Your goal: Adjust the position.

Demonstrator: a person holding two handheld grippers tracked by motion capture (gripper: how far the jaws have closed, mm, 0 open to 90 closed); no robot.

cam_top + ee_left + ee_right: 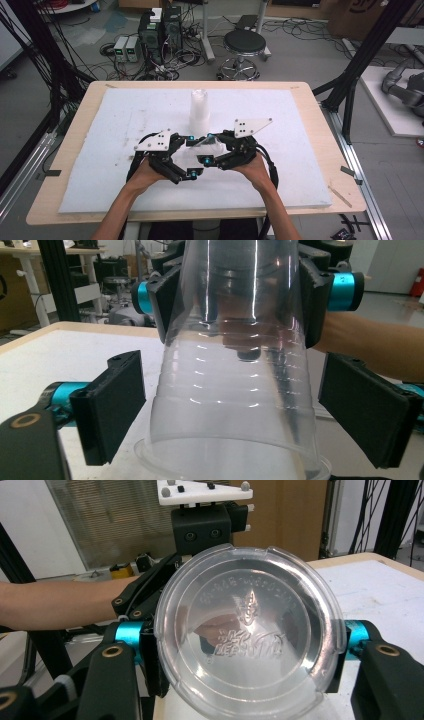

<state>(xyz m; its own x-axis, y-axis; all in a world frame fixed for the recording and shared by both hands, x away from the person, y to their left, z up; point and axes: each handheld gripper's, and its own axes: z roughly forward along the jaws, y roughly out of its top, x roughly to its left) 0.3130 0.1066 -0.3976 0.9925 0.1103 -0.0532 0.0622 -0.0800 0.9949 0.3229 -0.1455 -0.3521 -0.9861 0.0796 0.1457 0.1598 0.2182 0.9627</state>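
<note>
Black jaws of the right gripper press on both sides of a clear plastic cup, holding it tight. Its round bottom faces that gripper's camera. Around the wide end, the left gripper has its jaws apart, with gaps on both sides, not touching. The cup lies on its side, running from one gripper to the other, just above the white mat. Its rim is cut off at the bottom edge. Behind stands a stack of cups, upright. A stool sits past the table.
</note>
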